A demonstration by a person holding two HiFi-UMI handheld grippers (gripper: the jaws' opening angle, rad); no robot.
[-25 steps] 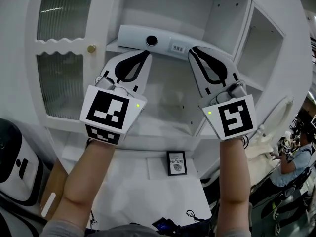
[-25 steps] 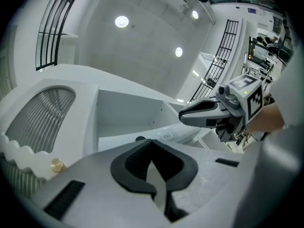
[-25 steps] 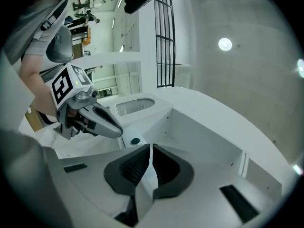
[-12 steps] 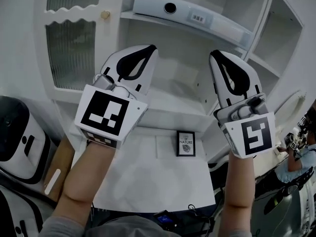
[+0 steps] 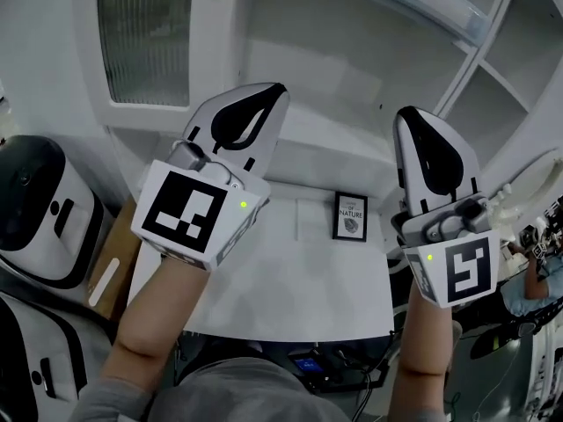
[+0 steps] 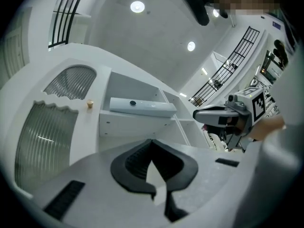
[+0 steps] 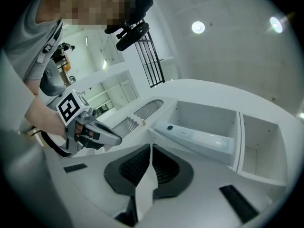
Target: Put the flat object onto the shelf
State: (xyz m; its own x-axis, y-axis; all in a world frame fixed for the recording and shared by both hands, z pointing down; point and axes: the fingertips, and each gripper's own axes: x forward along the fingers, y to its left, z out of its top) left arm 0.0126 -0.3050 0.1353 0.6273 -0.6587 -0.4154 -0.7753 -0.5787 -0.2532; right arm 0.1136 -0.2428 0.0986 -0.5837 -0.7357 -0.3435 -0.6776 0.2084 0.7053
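White and long, the flat plastic bar with a round black button (image 6: 142, 107) lies on the upper shelf of the white cabinet (image 6: 92, 127), so the task looks done. Below that shelf, the left gripper (image 5: 255, 104) and right gripper (image 5: 422, 130) hang pinched together, the 2 claws empty, probably because nothing needs carrying.

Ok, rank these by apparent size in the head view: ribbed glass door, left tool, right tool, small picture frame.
1. Left tool, right tool: alike, not ranked; nearness enlarges both.
2. Ribbed glass door, cropped at top.
3. Picture frame.
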